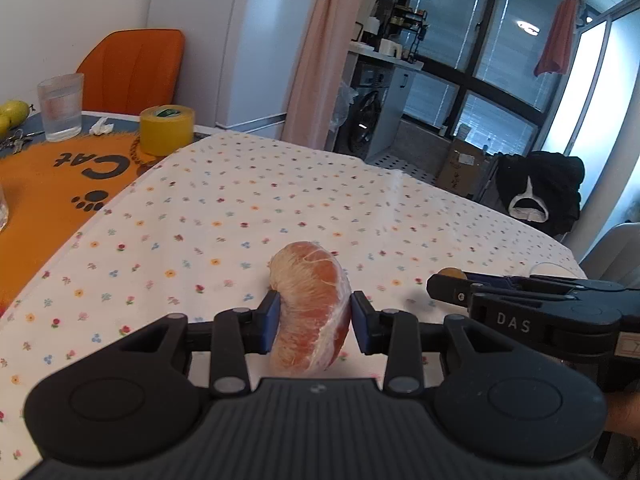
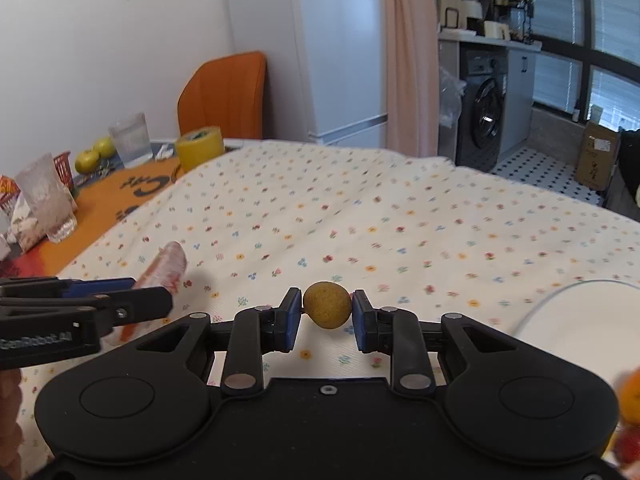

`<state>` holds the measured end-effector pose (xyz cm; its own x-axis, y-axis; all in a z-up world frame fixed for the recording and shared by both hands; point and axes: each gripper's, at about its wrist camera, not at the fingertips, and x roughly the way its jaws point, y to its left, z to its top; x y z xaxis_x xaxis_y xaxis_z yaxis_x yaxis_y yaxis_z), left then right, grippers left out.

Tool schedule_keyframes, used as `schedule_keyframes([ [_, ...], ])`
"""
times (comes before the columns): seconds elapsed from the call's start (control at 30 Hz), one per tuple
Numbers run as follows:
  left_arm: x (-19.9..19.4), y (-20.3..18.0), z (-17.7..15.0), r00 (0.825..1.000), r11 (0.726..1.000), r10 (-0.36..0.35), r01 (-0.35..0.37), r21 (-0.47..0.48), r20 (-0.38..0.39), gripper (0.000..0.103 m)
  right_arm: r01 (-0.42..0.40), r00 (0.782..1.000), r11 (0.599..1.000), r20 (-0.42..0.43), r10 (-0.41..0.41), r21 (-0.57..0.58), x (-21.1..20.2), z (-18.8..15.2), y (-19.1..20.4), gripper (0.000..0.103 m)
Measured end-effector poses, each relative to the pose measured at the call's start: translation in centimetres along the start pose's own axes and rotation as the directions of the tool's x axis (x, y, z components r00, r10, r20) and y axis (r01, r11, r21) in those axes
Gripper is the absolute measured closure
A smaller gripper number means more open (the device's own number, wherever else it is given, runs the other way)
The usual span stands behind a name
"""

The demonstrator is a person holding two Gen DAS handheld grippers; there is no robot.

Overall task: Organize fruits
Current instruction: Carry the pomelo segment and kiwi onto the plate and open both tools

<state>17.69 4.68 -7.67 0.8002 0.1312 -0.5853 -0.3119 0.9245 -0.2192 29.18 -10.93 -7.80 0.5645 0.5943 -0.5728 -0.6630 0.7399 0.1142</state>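
Observation:
My left gripper [image 1: 314, 320] is shut on a peeled orange-pink citrus segment [image 1: 310, 304], held above the flowered tablecloth [image 1: 240, 208]. Its blue pads [image 1: 270, 320] press both sides of the segment. My right gripper [image 2: 326, 312] is shut on a small round yellow-brown fruit [image 2: 327, 304]. From the left wrist view the right gripper [image 1: 444, 284] shows at the right edge, with a sliver of that round fruit [image 1: 452, 273] at its tip. From the right wrist view the left gripper [image 2: 120, 300] reaches in from the left, with the segment [image 2: 168, 266] beyond its fingers.
A white plate [image 2: 580, 320] lies at the right, with orange and red fruit [image 2: 630, 396] blurred at the frame edge. On the orange mat [image 1: 48, 184] stand glasses [image 1: 61, 106], a yellow tape roll [image 1: 166, 130] and yellow fruits [image 2: 94, 156]. An orange chair [image 1: 132, 68] stands behind the table.

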Motion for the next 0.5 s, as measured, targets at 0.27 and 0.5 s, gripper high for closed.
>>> schedule_keyframes([
  [0.27, -0.8, -2.5, 0.1, 0.998, 0.998, -0.058, 0.058, 0.029, 0.017, 0.067, 0.045, 0.997, 0.999, 0.053, -0.047, 0.031, -4.3, -0.4, -1.8, 0.078],
  [0.5, -1.2, -5.2, -0.2, 0.992, 0.991, -0.120, 0.118, 0.054, 0.026, 0.067, 0.098, 0.993, 0.994, 0.063, -0.102, 0.052, -7.0, -1.5, -3.7, 0.078],
])
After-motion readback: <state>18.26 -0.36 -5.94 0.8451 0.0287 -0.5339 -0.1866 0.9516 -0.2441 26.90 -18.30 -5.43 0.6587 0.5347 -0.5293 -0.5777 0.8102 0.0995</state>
